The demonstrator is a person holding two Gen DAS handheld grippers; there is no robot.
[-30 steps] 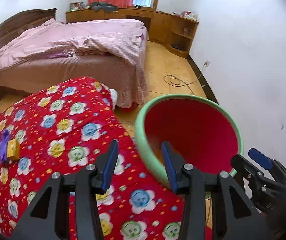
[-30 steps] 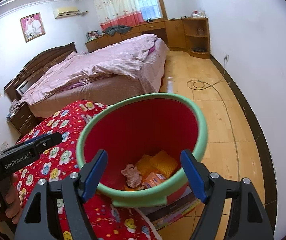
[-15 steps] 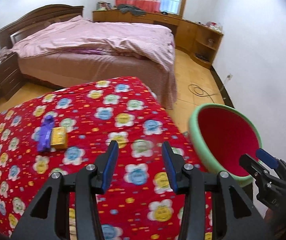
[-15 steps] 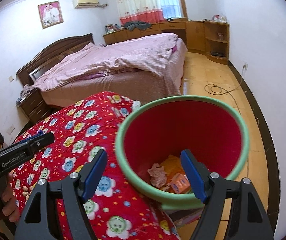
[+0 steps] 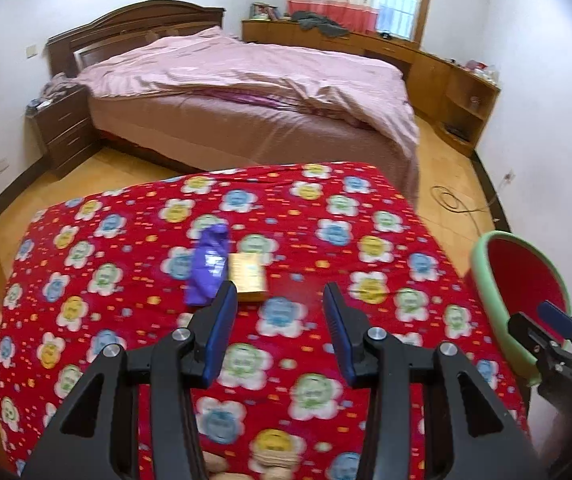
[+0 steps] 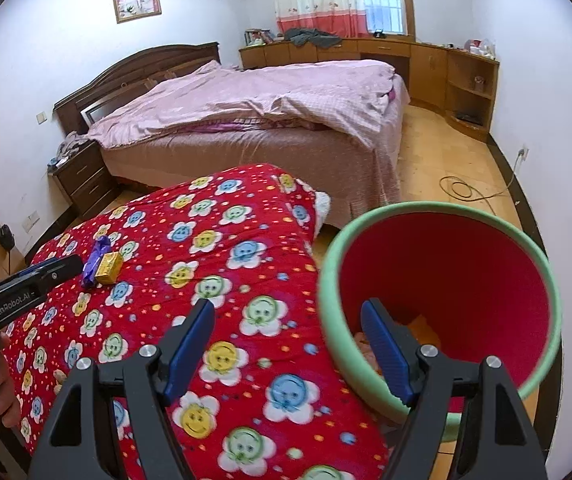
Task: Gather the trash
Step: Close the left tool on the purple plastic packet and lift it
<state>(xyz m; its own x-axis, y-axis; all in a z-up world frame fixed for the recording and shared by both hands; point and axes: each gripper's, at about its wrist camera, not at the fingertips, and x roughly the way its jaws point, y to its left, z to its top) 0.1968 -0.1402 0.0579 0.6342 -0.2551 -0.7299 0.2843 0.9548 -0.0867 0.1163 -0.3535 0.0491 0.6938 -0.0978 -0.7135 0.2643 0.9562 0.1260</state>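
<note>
Two bits of trash lie side by side on the red flower-print quilt [image 5: 326, 216], left of its middle and well in from every edge: a crumpled purple wrapper [image 5: 207, 266] and a small yellow box [image 5: 248, 278], touching or nearly so. The left gripper [image 5: 276, 300] hovers just short of them, its blue-padded jaws spread and holding nothing. The right gripper [image 6: 286, 322] hangs over the quilt's right edge, likewise spread and empty, its right finger crossing the green rim of the red bin [image 6: 446, 280] that stands on the floor just beside that edge.

The box looks like thin card — light, fairly stiff, with flat faces that should sit squarely between the pads; I would take it across its narrow sides and not squeeze hard, since it may well be hollow and crush. The wrapper seems to be glossy film, almost weightless, limp and probably slippery; a pinch on its bunched middle should hold better than one on a loose end. The quilt beneath is soft and padded, so the fingers could sink in and snag cloth along with the trash.

The bin's inside wall looks smooth, its rim rounded and thick — some scraps show at its bottom.
</note>
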